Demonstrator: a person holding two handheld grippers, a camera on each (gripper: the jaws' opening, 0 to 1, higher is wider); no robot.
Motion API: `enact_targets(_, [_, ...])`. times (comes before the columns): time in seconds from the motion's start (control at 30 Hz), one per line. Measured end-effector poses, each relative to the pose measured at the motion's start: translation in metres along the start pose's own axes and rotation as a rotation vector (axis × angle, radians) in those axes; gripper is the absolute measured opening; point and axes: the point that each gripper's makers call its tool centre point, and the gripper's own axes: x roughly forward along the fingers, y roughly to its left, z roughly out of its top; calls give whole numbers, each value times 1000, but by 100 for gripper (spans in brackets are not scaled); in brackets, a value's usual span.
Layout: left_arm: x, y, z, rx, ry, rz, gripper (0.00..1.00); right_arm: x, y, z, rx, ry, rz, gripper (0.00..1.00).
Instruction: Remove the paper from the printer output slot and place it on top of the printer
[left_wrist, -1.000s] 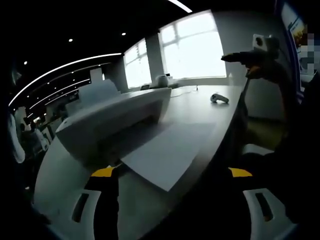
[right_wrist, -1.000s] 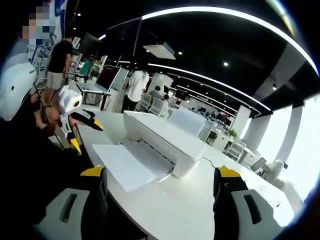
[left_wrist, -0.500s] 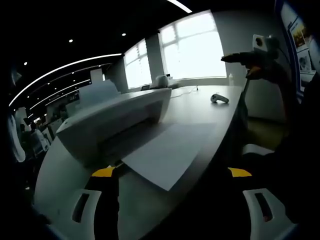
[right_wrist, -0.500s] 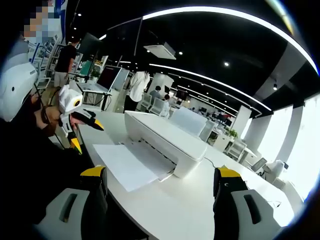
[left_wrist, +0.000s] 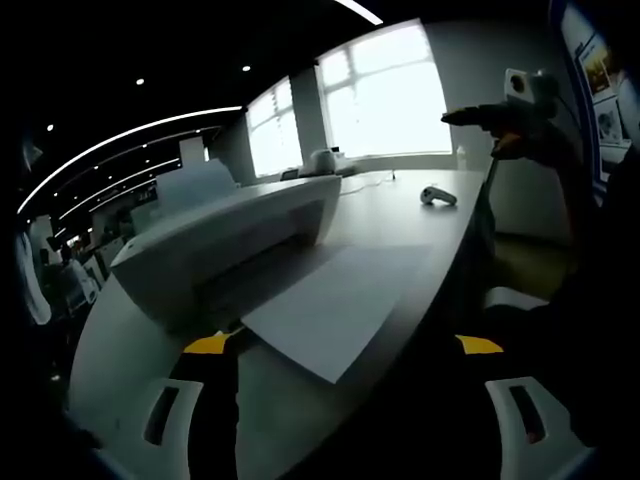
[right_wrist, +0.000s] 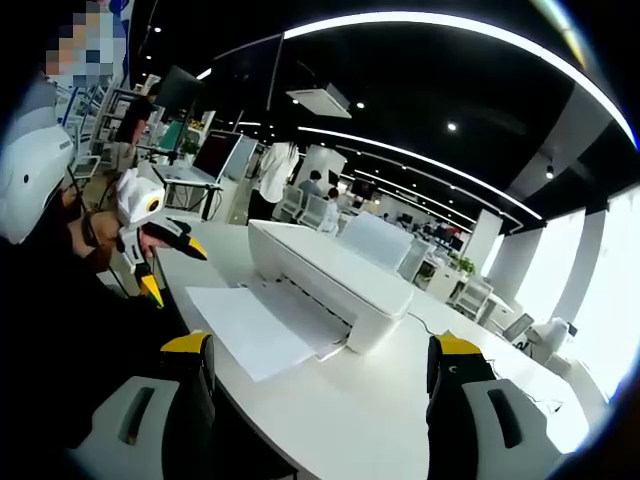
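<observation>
Paper (left_wrist: 335, 305) lying flat, half out of the printer (left_wrist: 225, 245) slot. Jaws wide apart, low over the worktop (left_wrist: 400, 215).

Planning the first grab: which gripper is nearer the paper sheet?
Left. The left gripper hovers just beside the paper, at its corner; the right gripper is raised farther off, past the table edge.

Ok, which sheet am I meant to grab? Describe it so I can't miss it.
Find the white printer on the long white table. The paper is the single flat white sheet sticking out of its front slot onto the tabletop, towards the table edge. It is the one loose flat thing there.
</observation>
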Motion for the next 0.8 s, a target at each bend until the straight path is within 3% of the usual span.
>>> enact_targets(0.8, [-4, 5, 1, 5, -5, 6, 89, -1, 1, 6, -7, -5, -1, 83])
